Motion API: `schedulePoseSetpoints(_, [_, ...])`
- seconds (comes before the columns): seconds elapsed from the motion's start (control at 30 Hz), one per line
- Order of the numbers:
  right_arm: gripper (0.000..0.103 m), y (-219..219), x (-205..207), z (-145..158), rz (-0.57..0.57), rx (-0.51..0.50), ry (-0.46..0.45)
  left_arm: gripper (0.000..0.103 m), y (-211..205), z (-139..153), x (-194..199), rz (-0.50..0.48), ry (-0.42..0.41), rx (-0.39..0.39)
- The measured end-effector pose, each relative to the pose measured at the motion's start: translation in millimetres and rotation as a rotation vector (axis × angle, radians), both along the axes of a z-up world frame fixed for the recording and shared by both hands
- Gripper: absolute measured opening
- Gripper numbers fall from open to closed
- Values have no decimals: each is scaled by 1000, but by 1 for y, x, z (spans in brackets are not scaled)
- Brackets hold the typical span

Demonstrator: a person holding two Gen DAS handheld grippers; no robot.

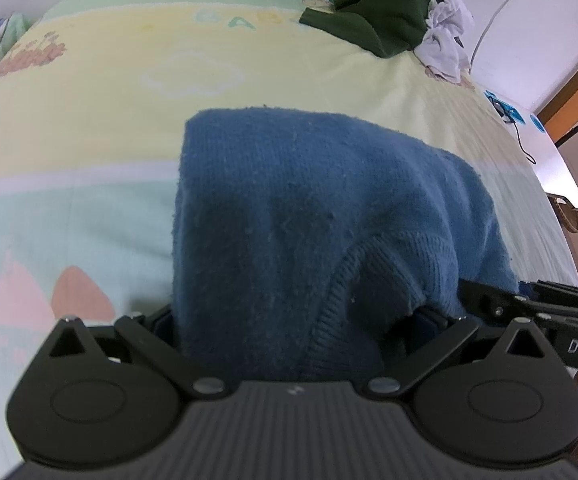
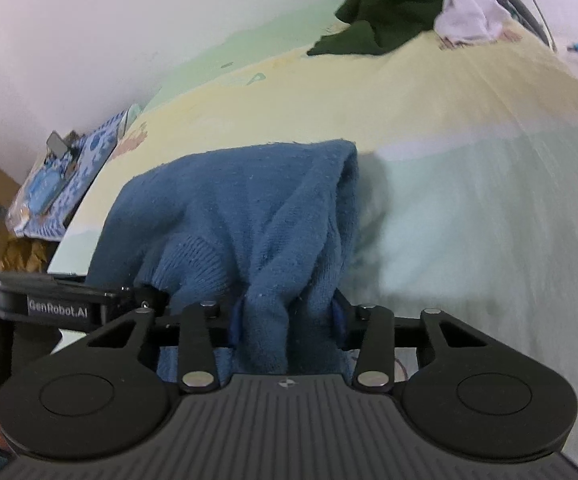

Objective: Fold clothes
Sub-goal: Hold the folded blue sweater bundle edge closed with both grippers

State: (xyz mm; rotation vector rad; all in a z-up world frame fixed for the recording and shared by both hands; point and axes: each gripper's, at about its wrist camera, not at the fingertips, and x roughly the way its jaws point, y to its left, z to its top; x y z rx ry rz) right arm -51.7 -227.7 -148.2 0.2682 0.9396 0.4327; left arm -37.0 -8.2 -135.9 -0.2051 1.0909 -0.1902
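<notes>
A blue knit sweater [image 1: 309, 200] lies folded on the pastel bed sheet [image 1: 129, 100], its near end raised at both grippers. My left gripper [image 1: 297, 320] stands wide open with the thick sweater filling the gap. A dark slit shows beside its right finger, next to the ribbed hem. In the right wrist view, the sweater [image 2: 249, 208] narrows to a bunch that my right gripper [image 2: 287, 320] is shut on. The left gripper [image 2: 145, 294] shows side-on at the left, under the hem. The cloth hides the fingertips of both grippers.
A dark green garment [image 1: 377, 12] and a white one [image 1: 447, 36] lie piled at the far right of the bed. A blue patterned item [image 2: 61, 184] sits off the bed's left edge. A white cable [image 1: 493, 20] runs down the wall, and a wicker basket [image 1: 569, 212] stands on the floor to the right.
</notes>
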Motion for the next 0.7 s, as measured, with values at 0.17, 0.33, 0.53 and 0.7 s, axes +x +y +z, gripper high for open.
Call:
schedulePoseSetpoints(0.17, [49,1,-3,-1,-18,-7,-18,103,1,0,-1,7,-2,-12])
schedulePoseSetpoints(0.33, [66,5,-10,0,-88,-59,-48,103,5,-1,-6,25,-16,-41])
schedulePoseSetpoints(0.53, [70,-11,-6,-11,-133,85,-1,102,9,-1,-6,42,-1,-69])
schedulePoseSetpoints(0.7, [70,-9,-3,-11,-115,95,6,102,29,-2,1,61,43,-189])
